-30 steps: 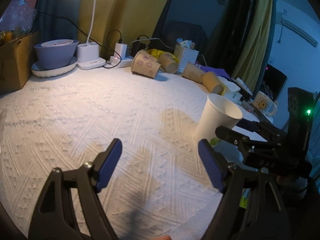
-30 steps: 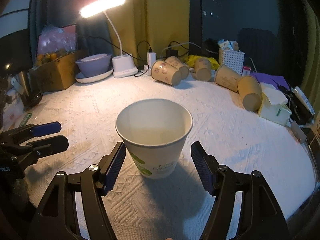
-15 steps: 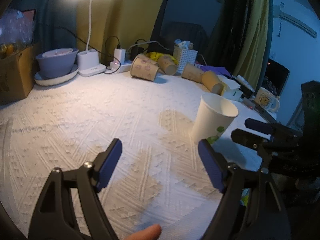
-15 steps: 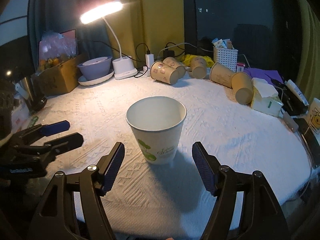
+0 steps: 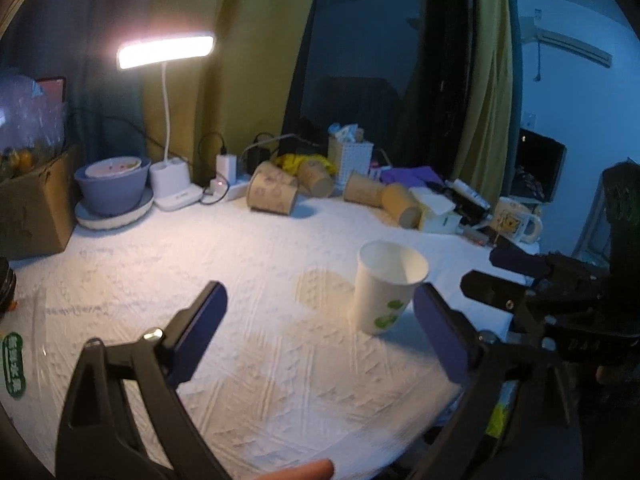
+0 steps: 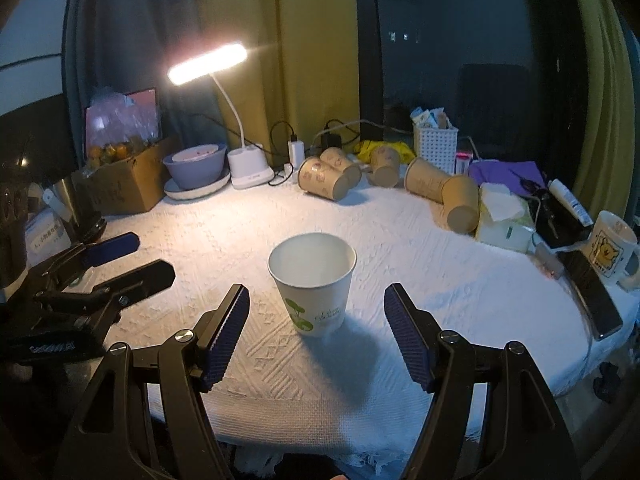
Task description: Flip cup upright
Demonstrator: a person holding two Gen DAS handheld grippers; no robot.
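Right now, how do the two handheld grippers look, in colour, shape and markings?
Both are alike. The right gripper has a black angular frame with cut-out openings, silver screws, and jaws faced with ribbed dark-blue pads. The left gripper has the same black frame, a silver screw, and dark-blue pads. Seen from the right wrist view, its body carries small white lettering, too small to read.

Domestic room at night, likely a bedroom or living corner. Yellow curtains (image 6: 316, 60) are hanging beside a dark window (image 6: 452, 40). A desk lamp (image 6: 206, 62) is lighting a table under a white textured cloth (image 6: 224, 232). Household clutter is lining the far edge: cardboard box (image 6: 124, 184), stacked bowls (image 6: 196, 168), tissue box (image 6: 504, 216), cartoon mug (image 6: 612, 248). A wall air conditioner (image 5: 572, 44) is showing at the right.
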